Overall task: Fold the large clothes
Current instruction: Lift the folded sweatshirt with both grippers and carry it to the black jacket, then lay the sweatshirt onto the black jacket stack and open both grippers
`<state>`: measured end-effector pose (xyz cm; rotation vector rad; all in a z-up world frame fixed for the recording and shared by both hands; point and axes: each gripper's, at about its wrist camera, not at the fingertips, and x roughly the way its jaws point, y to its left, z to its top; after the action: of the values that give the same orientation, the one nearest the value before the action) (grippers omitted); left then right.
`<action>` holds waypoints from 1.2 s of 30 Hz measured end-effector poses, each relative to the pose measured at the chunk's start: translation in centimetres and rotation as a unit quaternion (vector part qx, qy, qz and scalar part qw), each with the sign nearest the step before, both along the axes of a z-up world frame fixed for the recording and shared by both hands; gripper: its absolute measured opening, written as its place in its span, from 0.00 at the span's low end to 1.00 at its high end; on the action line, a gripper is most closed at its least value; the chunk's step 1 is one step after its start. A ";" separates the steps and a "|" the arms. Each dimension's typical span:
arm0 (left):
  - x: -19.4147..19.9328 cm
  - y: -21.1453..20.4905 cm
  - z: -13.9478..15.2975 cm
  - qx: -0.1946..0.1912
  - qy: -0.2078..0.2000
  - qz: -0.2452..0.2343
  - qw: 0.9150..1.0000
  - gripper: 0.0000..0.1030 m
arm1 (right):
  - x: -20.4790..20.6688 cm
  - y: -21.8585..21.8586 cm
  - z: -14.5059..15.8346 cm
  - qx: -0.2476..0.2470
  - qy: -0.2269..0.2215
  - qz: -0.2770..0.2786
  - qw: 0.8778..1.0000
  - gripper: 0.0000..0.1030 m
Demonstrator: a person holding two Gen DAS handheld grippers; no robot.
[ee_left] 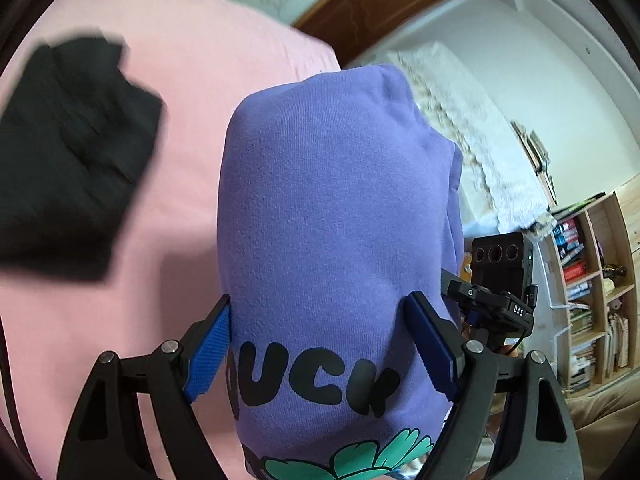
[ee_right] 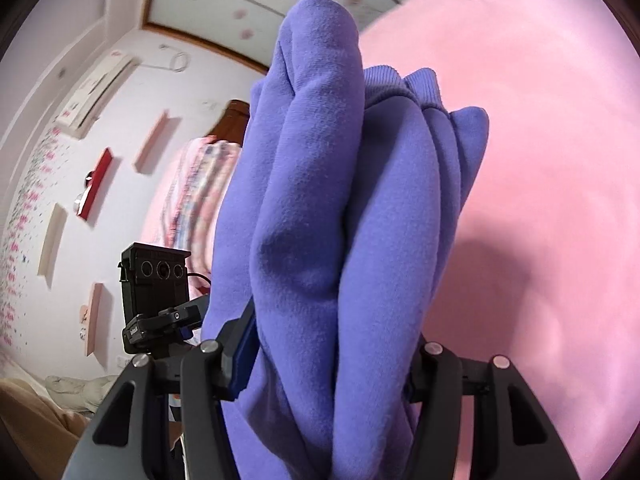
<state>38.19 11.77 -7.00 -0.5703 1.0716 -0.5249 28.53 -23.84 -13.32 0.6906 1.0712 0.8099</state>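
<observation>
Two grippers clamp one purple sweatshirt (ee_left: 332, 216) above a pink bedsheet (ee_left: 192, 92).
Left gripper (ee_left: 320, 340) and right gripper (ee_right: 332, 360) each squeeze thick, fleecy folds; smooth open sheet lies around, black folded garment (ee_left: 72, 152) well left, bookshelf (ee_left: 588, 280) right.

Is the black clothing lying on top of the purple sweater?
No, the black clothing lies apart on the pink bed, while the purple sweater is held up beside it.
</observation>
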 end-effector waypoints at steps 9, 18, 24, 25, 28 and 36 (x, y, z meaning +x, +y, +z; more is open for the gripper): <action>7.3 18.9 6.4 0.063 -0.045 0.050 0.996 0.81 | 9.3 17.8 1.2 0.047 -0.038 0.024 0.998 0.53; 15.1 30.8 -3.3 0.066 -0.011 0.078 0.995 0.80 | 16.7 27.0 -7.7 0.045 0.014 0.002 0.999 0.53; 16.6 31.3 -11.5 0.045 0.026 0.104 0.993 0.81 | 18.0 28.1 -14.2 -0.013 0.045 -0.016 0.999 0.54; 16.6 31.3 -12.0 0.042 0.027 0.106 0.993 0.82 | 18.0 28.3 -14.6 -0.017 0.047 -0.017 0.999 0.54; 16.5 31.0 -13.2 0.041 0.041 0.113 0.992 0.86 | 18.0 28.5 -15.8 -0.037 0.052 -0.013 0.998 0.54; 15.9 30.0 -15.4 0.032 0.057 0.148 0.987 0.91 | 18.1 29.4 -18.7 -0.047 0.056 -0.009 0.997 0.56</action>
<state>54.07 41.74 -22.45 -0.6955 1.0852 -0.1985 46.65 5.60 -32.02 0.6705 1.1949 0.7070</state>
